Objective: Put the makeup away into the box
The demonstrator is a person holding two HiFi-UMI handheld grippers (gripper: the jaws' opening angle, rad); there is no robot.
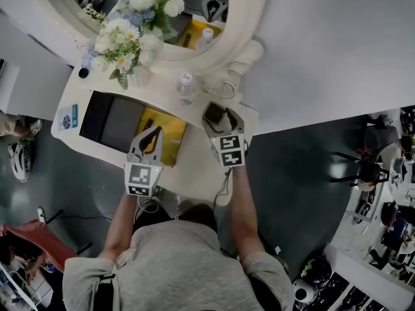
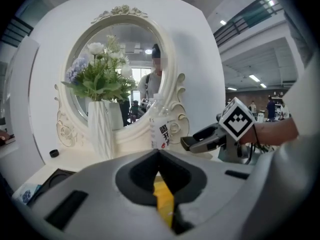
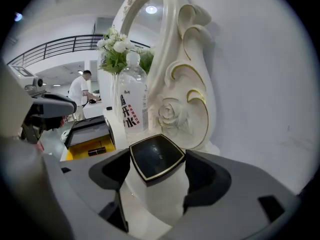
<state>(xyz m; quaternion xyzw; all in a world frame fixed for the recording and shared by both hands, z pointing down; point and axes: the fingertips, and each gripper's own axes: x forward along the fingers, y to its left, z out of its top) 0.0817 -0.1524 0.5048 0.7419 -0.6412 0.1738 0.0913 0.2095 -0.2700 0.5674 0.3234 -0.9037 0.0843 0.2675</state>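
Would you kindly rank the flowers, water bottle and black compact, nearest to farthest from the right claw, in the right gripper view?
1. black compact, between the jaws.
2. water bottle, ahead, slightly left.
3. flowers, behind the bottle.

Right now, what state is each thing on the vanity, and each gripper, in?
Makeup box: open, lid tipped back.
Black compact: held between jaws, outside the box.
Right gripper: shut on the black compact.
Left gripper: shut, nothing between its jaws, above the box.
Water bottle: upright, capped.
Flower vase: upright, holding flowers.
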